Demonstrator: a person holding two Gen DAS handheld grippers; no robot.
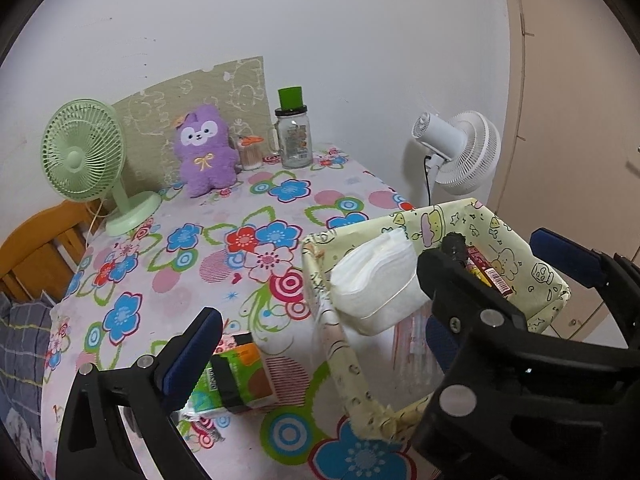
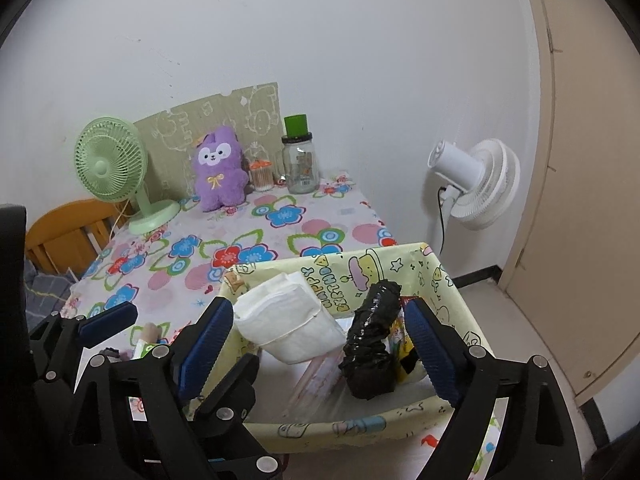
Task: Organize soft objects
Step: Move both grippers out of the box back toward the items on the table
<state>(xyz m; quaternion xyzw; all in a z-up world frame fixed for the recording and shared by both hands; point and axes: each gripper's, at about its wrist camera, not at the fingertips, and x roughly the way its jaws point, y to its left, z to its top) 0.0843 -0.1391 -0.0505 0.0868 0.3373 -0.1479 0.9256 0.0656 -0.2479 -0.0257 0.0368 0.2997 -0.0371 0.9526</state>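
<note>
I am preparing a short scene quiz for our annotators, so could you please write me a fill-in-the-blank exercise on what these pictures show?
1. The white tissue pack sits inside the yellow ____.
2. The plush toy at the back of the table is coloured ____.
3. The desk fan beside the plush toy is coloured ____.
4. The right gripper hangs above the box with nothing in it, its jaws ____.

Missing words: box; purple; green; open

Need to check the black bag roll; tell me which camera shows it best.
Right wrist view: the black bag roll shows nearly whole, leaning in the yellow box. In the left wrist view the right gripper hides all but its top.
</note>
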